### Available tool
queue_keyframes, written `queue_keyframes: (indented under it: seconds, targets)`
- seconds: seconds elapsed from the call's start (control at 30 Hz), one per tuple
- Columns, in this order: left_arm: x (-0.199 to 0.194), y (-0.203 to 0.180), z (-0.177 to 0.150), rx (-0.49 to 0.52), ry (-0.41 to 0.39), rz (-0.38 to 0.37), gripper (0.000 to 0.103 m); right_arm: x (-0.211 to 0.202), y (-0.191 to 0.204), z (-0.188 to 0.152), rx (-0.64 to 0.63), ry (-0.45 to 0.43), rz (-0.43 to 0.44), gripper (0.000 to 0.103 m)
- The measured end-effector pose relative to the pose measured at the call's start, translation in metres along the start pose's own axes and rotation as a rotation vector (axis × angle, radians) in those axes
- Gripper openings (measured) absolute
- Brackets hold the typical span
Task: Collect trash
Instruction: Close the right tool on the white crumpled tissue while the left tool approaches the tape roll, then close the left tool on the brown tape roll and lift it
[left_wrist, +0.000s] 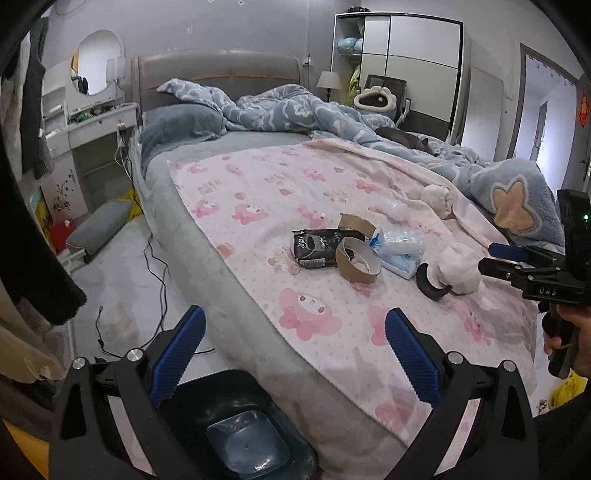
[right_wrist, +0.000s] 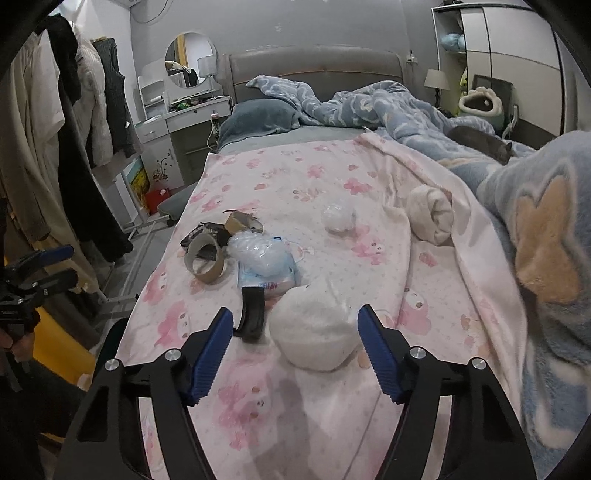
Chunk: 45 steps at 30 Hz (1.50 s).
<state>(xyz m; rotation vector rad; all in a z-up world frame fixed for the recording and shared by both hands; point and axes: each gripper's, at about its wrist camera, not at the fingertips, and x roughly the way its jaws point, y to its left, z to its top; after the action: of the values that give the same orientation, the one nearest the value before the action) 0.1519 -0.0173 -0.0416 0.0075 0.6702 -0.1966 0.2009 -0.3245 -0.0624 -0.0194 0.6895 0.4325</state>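
Trash lies on the pink blanket (left_wrist: 295, 173): a black wrapper (left_wrist: 314, 247), two brown tape rings (left_wrist: 357, 259), a clear plastic bag on a tissue pack (left_wrist: 397, 249), a black curved piece (left_wrist: 430, 284) and a white wad (left_wrist: 458, 267). In the right wrist view the white wad (right_wrist: 314, 332) lies just ahead of my open right gripper (right_wrist: 295, 323), with the black piece (right_wrist: 252, 314) at its left. A small clear plastic ball (right_wrist: 338, 218) lies farther back. My left gripper (left_wrist: 295, 328) is open and empty above the bed edge, over a dark bin (left_wrist: 240, 424).
A rolled white cloth (right_wrist: 432, 218) and a blue quilt (right_wrist: 535, 221) lie at the right. A grey cat (right_wrist: 480, 142) rests on the quilt. Clothes (right_wrist: 55, 147) hang at the left, with a dresser (right_wrist: 173, 129) and cables (left_wrist: 155, 277) on the floor.
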Motion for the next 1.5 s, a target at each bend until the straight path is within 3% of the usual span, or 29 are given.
queue_keyframes:
  seconds: [0.33,0.43,0.57,0.83,0.93,1.2,1.5]
  targets:
    - [0.037,-0.019,0.013,0.079,0.042,-0.073,0.098,0.032,-0.006,0.001,-0.006,0.04,-0.001,0.071]
    - [0.049,-0.028,0.018,0.092,0.054,-0.083,0.097,0.04,-0.012,0.0,0.013,0.065,0.0,0.066]
    - [0.067,-0.04,0.021,0.108,0.073,-0.072,0.087,0.044,-0.021,0.0,0.03,0.079,0.002,0.059]
    - [0.093,-0.056,0.025,0.095,0.115,-0.077,0.085,0.042,-0.029,-0.001,0.044,0.089,0.027,0.046]
    - [0.102,-0.065,0.027,0.113,0.12,-0.049,0.078,0.034,-0.033,0.0,0.081,0.056,0.059,0.046]
    - [0.12,-0.085,0.03,0.157,0.105,0.043,0.074,0.02,-0.036,0.006,0.171,0.015,0.064,0.045]
    - [0.136,-0.087,0.033,0.15,0.121,0.055,0.052,0.017,-0.026,0.019,0.189,-0.015,0.057,0.045]
